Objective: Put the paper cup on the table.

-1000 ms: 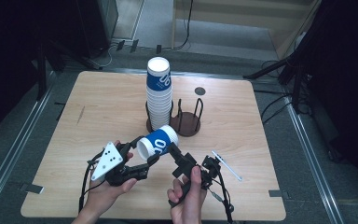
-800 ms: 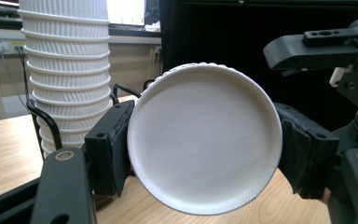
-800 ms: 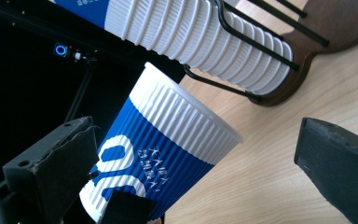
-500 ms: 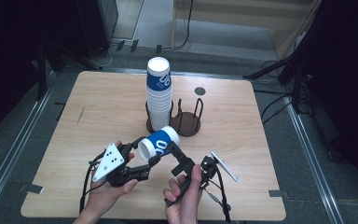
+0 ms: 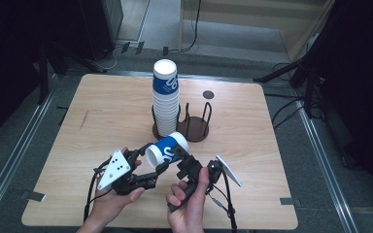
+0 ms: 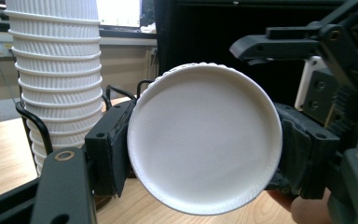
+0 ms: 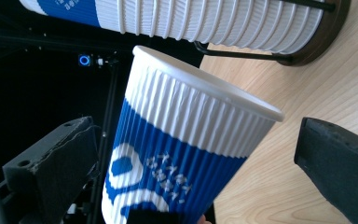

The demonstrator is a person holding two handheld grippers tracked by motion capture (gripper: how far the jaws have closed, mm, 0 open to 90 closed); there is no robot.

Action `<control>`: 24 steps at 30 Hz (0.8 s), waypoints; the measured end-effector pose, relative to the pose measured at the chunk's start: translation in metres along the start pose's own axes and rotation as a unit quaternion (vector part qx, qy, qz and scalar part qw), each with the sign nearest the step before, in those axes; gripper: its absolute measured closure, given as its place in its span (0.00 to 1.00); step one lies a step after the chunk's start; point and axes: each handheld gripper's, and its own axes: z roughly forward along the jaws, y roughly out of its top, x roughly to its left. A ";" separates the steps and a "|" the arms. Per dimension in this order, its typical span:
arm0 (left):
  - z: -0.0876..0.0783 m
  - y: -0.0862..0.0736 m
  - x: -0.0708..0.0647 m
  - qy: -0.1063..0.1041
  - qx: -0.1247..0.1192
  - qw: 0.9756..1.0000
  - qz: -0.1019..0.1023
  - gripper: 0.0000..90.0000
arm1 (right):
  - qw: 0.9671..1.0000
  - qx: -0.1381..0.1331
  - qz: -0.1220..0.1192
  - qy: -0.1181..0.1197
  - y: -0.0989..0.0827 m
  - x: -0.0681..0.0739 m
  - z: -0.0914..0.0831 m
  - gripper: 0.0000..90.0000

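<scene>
A blue and white ribbed paper cup (image 5: 167, 147) lies on its side in the air above the front of the table. My left gripper (image 5: 154, 158) is shut on it near its base. In the left gripper view the cup's white base (image 6: 205, 140) faces the camera, with both pads (image 6: 114, 149) pressed on its sides. My right gripper (image 5: 181, 154) comes at the cup from the right and stands open. In the right gripper view the cup (image 7: 177, 154) lies between its fingers (image 7: 51, 158), with a clear gap on the right side.
A tall stack of upside-down cups (image 5: 165, 97) stands in a dark wire holder (image 5: 196, 128) at the table's middle, just beyond the held cup. The wooden table (image 5: 111, 111) has a small dark round mark (image 5: 208, 94) at the back. Cables trail from both grippers.
Hardly anything. The cup stays in my left gripper at about the same place, and the right hand has shifted slightly to the left.
</scene>
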 end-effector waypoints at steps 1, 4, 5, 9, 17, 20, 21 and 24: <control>0.000 0.000 0.000 -0.001 -0.001 1.000 -0.001 0.32 | 1.000 0.002 0.006 0.002 0.000 0.000 0.001 0.00; 0.000 0.000 -0.001 -0.002 -0.001 1.000 0.001 0.32 | 1.000 0.008 0.022 0.009 0.002 -0.002 0.005 0.00; 0.000 0.000 -0.001 -0.002 -0.001 1.000 0.001 0.32 | 0.999 0.013 0.027 0.016 0.002 -0.003 0.007 0.00; 0.001 -0.001 -0.002 -0.004 0.001 1.000 0.002 0.32 | 0.999 0.023 0.040 0.025 0.003 -0.005 0.012 0.00; 0.001 -0.001 -0.004 -0.008 0.000 1.000 0.003 0.32 | 0.998 0.022 0.048 0.031 0.006 -0.005 0.016 0.00; 0.001 -0.001 -0.004 -0.008 -0.001 1.000 0.003 0.32 | 0.998 0.017 0.049 0.034 0.007 -0.006 0.017 0.00; 0.001 -0.001 -0.004 -0.008 -0.001 1.000 0.003 0.32 | 0.998 0.018 0.050 0.033 0.007 -0.006 0.017 0.00; 0.001 0.000 -0.004 -0.009 -0.003 1.000 0.000 0.32 | 0.998 0.021 0.051 0.032 0.007 -0.006 0.018 0.01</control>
